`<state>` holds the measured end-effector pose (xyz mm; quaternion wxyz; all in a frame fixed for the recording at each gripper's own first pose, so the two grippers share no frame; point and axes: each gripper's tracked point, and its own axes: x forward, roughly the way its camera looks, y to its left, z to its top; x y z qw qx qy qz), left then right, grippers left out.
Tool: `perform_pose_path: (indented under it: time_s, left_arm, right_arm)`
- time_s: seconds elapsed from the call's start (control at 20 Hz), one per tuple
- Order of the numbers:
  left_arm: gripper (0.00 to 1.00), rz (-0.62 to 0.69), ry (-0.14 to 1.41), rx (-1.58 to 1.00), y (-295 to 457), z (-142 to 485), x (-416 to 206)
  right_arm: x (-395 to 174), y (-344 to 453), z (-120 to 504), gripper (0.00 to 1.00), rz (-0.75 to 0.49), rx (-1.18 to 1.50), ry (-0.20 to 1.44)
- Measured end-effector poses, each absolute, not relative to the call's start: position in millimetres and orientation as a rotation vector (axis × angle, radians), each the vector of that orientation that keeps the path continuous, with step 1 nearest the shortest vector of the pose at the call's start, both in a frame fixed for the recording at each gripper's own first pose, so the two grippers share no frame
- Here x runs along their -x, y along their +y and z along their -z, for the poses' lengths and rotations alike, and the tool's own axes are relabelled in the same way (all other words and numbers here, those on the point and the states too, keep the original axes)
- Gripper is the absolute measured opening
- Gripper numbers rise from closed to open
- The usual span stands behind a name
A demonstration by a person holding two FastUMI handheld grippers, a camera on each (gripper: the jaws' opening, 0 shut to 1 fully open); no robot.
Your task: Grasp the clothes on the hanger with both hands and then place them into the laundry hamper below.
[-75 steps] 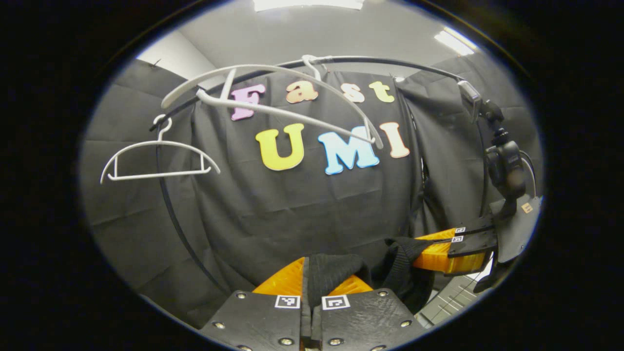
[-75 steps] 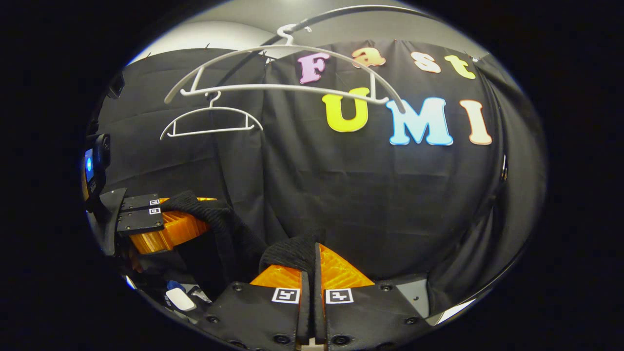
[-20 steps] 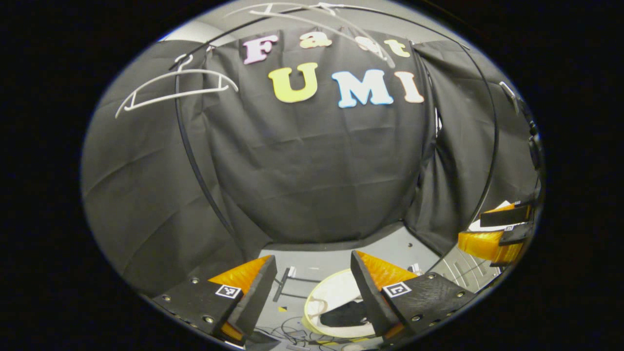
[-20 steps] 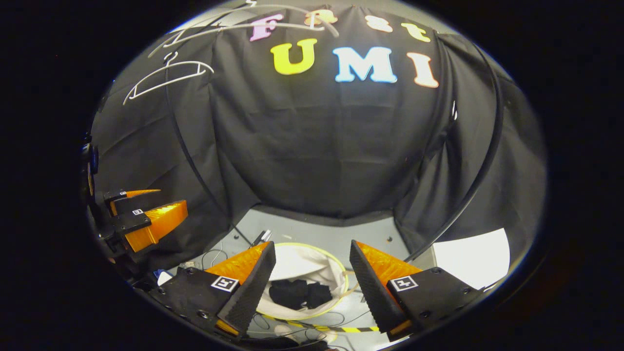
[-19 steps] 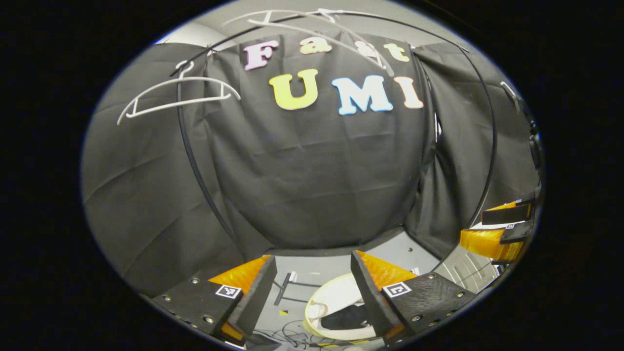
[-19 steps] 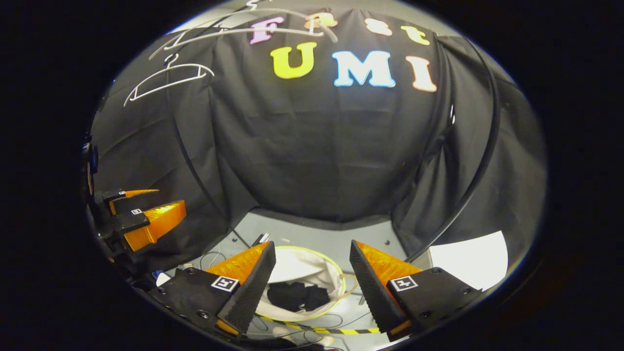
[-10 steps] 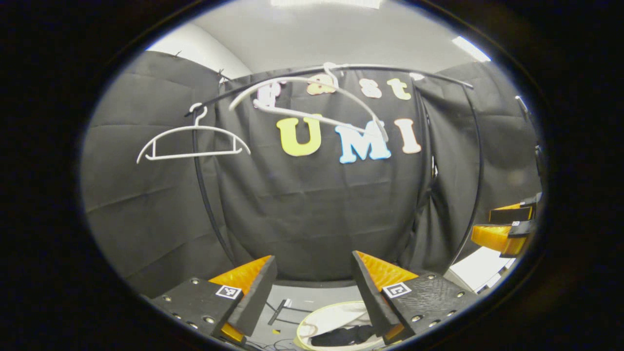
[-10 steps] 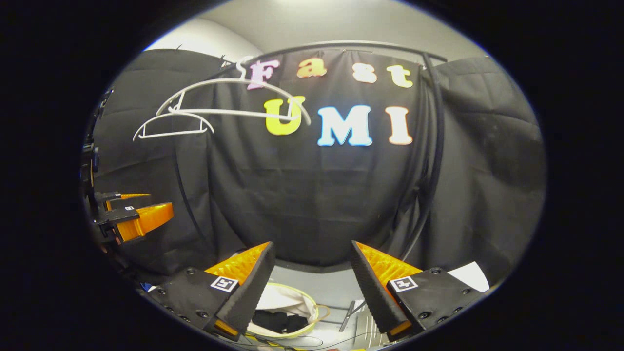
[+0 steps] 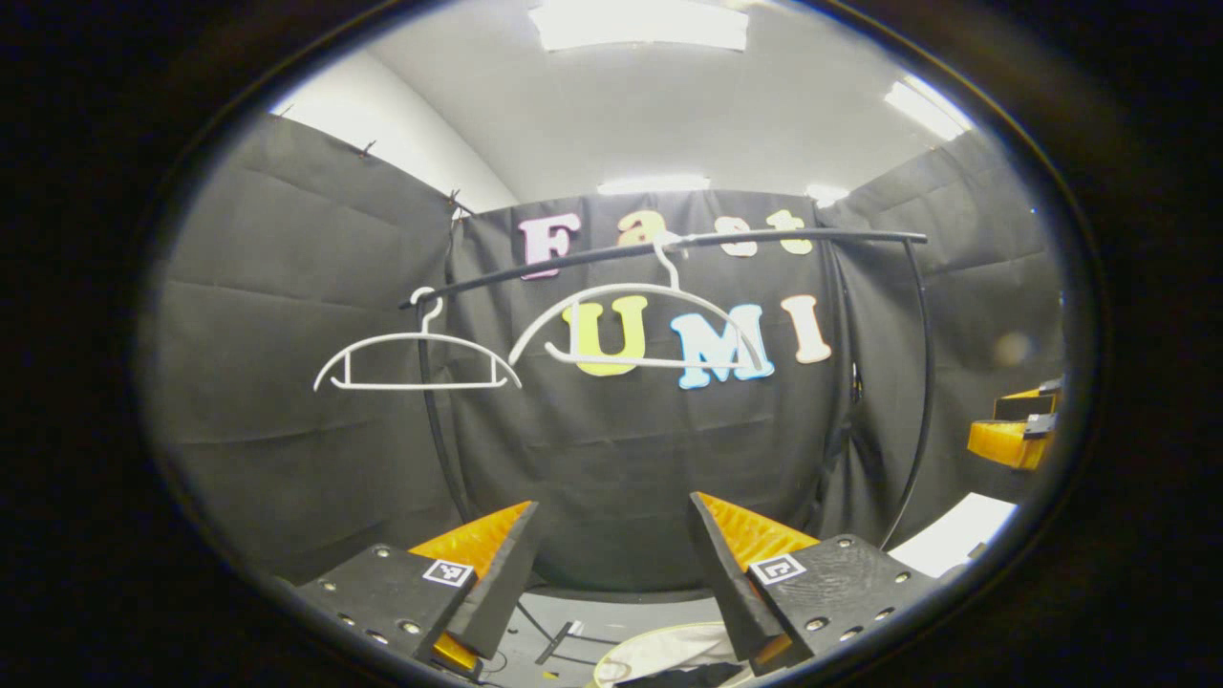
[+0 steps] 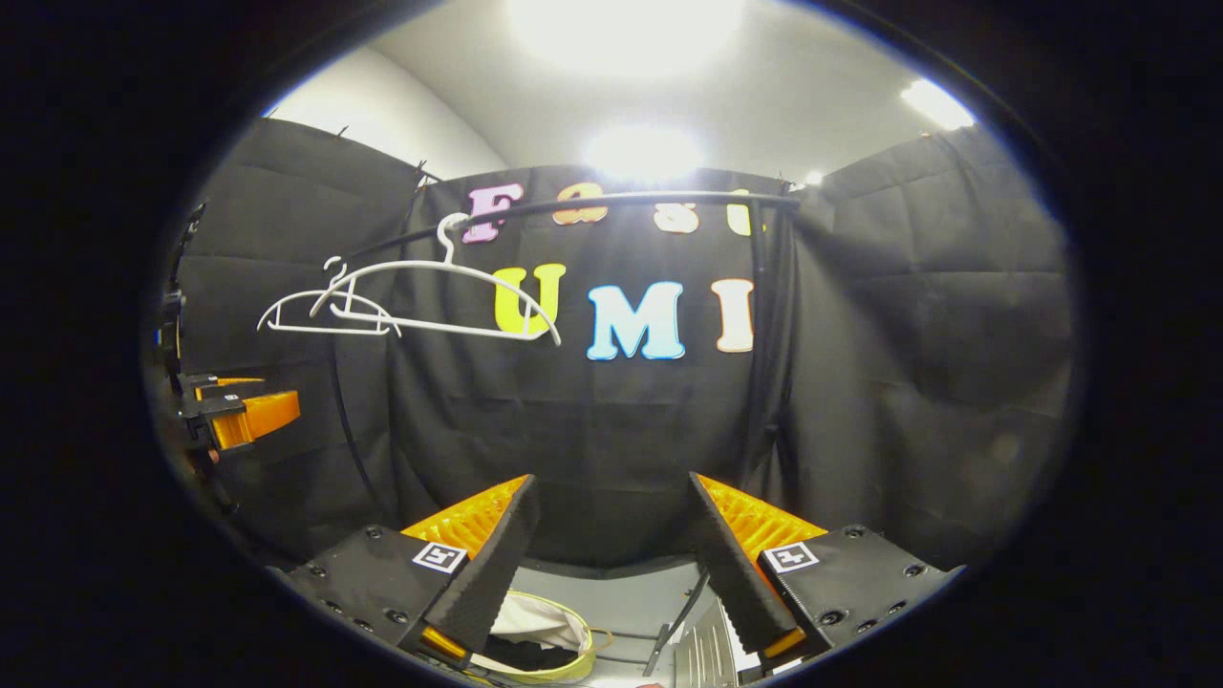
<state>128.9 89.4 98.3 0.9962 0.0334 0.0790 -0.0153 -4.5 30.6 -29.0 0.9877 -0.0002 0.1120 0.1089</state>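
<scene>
Both tools are empty. In the left gripper view my left tool [image 9: 611, 564] has its fingers spread wide with nothing between them; in the right gripper view my right tool [image 10: 616, 564] stands the same, agape and bare. Each tool also appears at the far edge of the other's view.

The dark clothes [image 10: 521, 652] lie inside the laundry hamper [image 10: 564, 666], on the floor at the bottom edge of the right gripper view. In the left gripper view the hamper's pale rim is just visible low down, with a dark strip of fabric in it.

Two white hangers are on the black rail [image 9: 764, 237]: the nearer hanger [image 9: 635, 325] toward the rail's middle, the farther hanger [image 9: 418, 361] at its left end. Both are bare.

Judgement: placing looks done and this is the retreat step. I see no garment left on the rail, so the next move calls only for holding the tools clear, or ending.

Room: open air ahead of both tools, cloth walls well apart from the fingers. The rack's upright posts [image 9: 925, 382] and the hangers' lower bars are the edges to avoid if I lift further.
</scene>
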Motion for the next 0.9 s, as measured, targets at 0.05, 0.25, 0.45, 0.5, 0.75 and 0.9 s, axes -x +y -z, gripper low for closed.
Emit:
perform_pose_path:
  time_s: [0.05,0.25,0.45,0.5,0.75,0.9]
  left_arm:
    - [0.89,0.030,0.146,-0.068,90.0,-105.7,-123.7]
    - [0.89,0.019,0.114,-0.059,98.9,-121.5,-110.5]
    - [0.89,0.009,0.097,-0.061,105.1,-127.2,-103.6]
    - [0.89,0.007,0.094,-0.064,105.0,-128.3,-103.0]
    - [0.89,0.001,0.093,-0.069,96.8,-133.1,-102.8]
    - [0.89,0.003,0.073,-0.092,92.7,-139.7,-95.2]
  right_arm:
    - [7.4,24.4,21.9,0.94,-0.204,-0.004,0.203]
    - [22.3,2.5,4.4,0.94,-0.153,0.007,0.135]
    - [26.6,-10.4,1.3,0.94,-0.119,0.006,0.115]
    - [27.2,-13.4,1.7,0.94,-0.114,0.005,0.115]
    - [30.4,-28.0,0.1,0.94,-0.123,-0.022,0.120]
    - [31.0,-44.0,-1.4,0.96,-0.079,-0.007,0.104]
